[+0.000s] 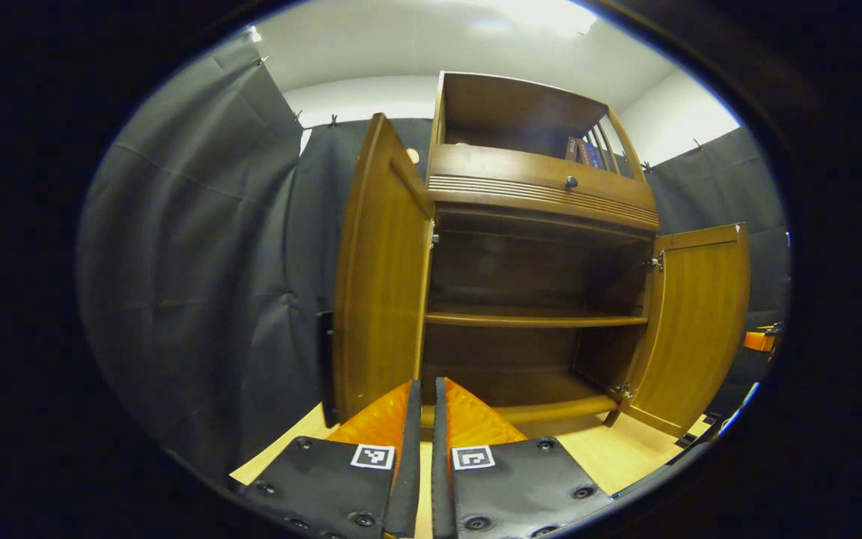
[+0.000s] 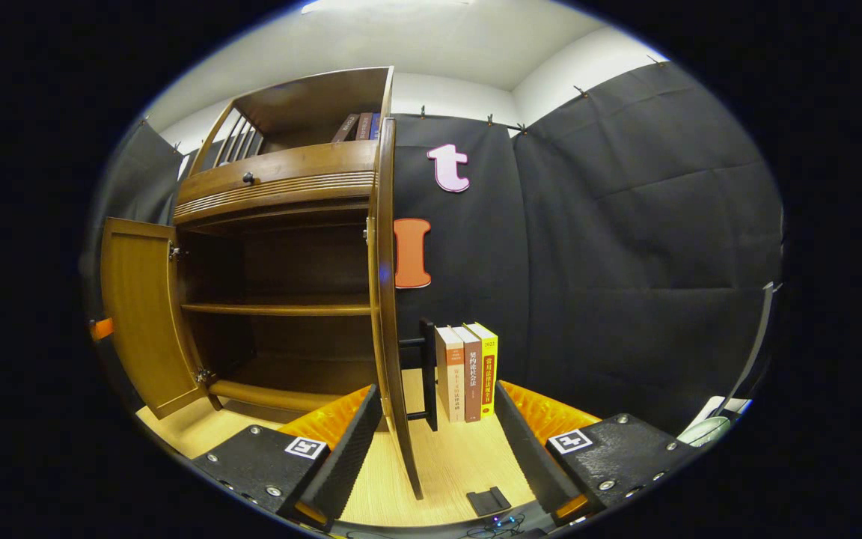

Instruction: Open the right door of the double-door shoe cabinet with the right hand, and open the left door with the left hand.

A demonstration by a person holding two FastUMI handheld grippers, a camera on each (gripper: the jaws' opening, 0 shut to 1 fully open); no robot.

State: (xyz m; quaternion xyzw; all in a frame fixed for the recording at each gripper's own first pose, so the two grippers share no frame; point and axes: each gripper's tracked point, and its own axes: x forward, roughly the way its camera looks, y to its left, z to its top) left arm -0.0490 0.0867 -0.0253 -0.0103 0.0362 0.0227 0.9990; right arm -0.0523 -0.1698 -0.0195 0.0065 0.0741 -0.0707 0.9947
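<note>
1. On the pale wooden table (image 1: 610,449) stands the shoe cabinet (image 1: 543,195), a brown wooden piece with a drawer band and an open top shelf above its two-door compartment.
2. Both doors are swung wide open. In the left gripper view the left door (image 1: 382,277) stands out toward the camera on the left side, and the right door (image 1: 697,322) hangs open on the far side, its hinges plain to see.
3. Inside, a single shelf board (image 1: 536,320) crosses the compartment; I can see nothing resting on it.
4. The left gripper (image 1: 426,397) sits low in front of the cabinet's base, its fingers drawn together with just a thin slit between them, gripping nothing.
5. The right gripper (image 2: 438,408) has its fingers spread well apart. The edge of the right door (image 2: 386,299) runs down between them, nearer the left-hand finger (image 2: 341,442); whether that finger touches the door I cannot tell.
6. Just beyond that door, three books (image 2: 467,370) stand upright on the table against a black bookend (image 2: 426,367), near the dark cloth wall (image 2: 625,247).
7. A few more books (image 2: 360,126) lean on the cabinet's top shelf.
</note>
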